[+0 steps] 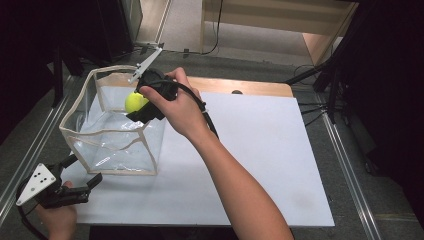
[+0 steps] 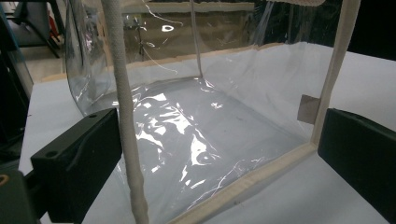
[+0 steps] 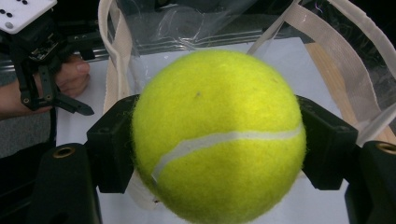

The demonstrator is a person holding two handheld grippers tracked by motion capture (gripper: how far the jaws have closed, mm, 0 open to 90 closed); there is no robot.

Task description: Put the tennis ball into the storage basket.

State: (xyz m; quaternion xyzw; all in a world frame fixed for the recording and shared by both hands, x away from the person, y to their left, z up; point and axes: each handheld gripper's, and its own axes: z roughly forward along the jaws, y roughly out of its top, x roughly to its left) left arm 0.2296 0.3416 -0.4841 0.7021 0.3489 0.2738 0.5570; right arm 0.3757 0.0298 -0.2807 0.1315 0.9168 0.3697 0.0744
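A yellow-green tennis ball (image 1: 135, 102) (image 3: 219, 135) is clamped between the black jaws of my right gripper (image 1: 138, 108) (image 3: 217, 140). It hangs over the open top of a clear plastic bag (image 1: 100, 134) with cream fabric trim, near the bag's far right rim. The bag stands upright on the left of the white board, and nothing lies inside it. At the bag's near left corner my left gripper (image 1: 82, 169) (image 2: 215, 140) is open, its jaws spread wide. The bag's trimmed corner edge (image 2: 127, 116) stands between the jaws, untouched by them.
The white board (image 1: 260, 150) lies on a wooden table (image 1: 250, 86) and stretches to the right of the bag. Metal rails run along both sides. Dark stands and cables (image 1: 325, 85) crowd the far right.
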